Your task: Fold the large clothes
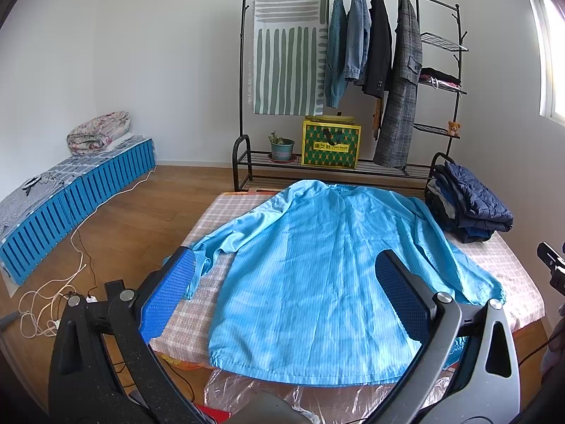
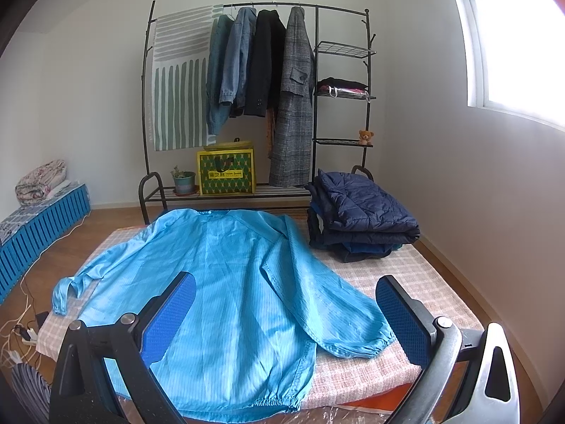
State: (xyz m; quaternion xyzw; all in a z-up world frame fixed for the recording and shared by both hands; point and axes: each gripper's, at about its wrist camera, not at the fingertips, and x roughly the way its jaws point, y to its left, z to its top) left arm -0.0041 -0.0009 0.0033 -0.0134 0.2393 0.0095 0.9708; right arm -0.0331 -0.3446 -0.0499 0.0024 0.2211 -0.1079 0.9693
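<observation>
Left wrist view: left gripper (image 1: 286, 289) jaws spread wide, nothing btwn, above blue shirt (image 1: 317, 275) lying flat on checked table (image 1: 219, 212).
Right wrist view: right gripper (image 2: 286, 314) likewise released, over shirt's right sleeve (image 2: 335, 314); folded clothes stack (image 2: 360, 219) at far corner.

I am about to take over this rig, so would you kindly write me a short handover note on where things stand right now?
Left gripper: open, empty, hovering above the near edge of the table.
Right gripper: open, empty, likewise hovering.
The light blue jacket lies spread flat on the checked tablecloth, collar at the far side, hem at the near edge, both sleeves out to the sides.
A stack of folded clothes, navy padded jacket on top, sits at the far right corner.
Done: jacket laid out. Left: every fold, probably sleeves first, then adding it to the stack.
</observation>
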